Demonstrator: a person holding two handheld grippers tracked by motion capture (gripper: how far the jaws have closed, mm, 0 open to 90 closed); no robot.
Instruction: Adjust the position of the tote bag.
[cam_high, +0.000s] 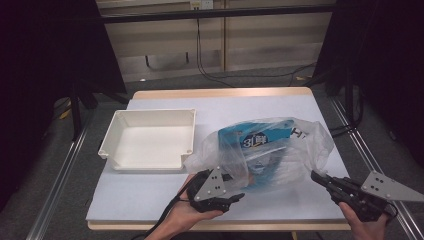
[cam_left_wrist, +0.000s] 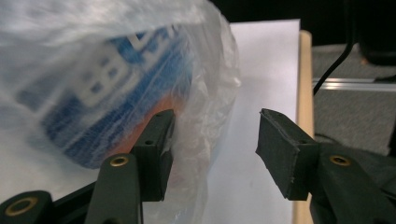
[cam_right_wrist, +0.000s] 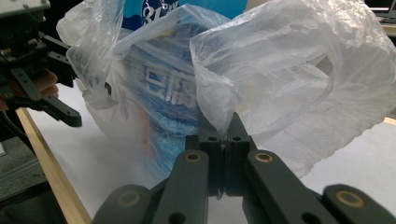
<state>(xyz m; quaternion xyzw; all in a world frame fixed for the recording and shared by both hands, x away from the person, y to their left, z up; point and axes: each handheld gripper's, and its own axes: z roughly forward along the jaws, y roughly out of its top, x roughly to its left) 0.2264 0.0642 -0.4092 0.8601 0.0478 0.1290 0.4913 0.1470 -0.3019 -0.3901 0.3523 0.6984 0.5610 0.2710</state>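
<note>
A crumpled clear plastic bag (cam_high: 300, 150) lies right of centre on the table, and a blue printed package (cam_high: 252, 137) is inside it. My right gripper (cam_high: 315, 176) is at the bag's near right edge, shut on a pinched fold of the film (cam_right_wrist: 219, 112). In the right gripper view the bag (cam_right_wrist: 289, 70) and the package (cam_right_wrist: 168, 88) rise just past the gripper (cam_right_wrist: 225, 140). My left gripper (cam_high: 234, 186) is at the bag's near left side, and in its own view the gripper (cam_left_wrist: 215, 149) stands open. One pad (cam_left_wrist: 159, 140) rests against the bag (cam_left_wrist: 205, 70) over the package (cam_left_wrist: 116, 93).
An empty white tray (cam_high: 150, 114) sits left of the bag on the pale blue table cover (cam_high: 150, 195). The table's wooden front edge (cam_high: 210, 226) runs just under both hands. Dark curtains and cables lie beyond the far edge.
</note>
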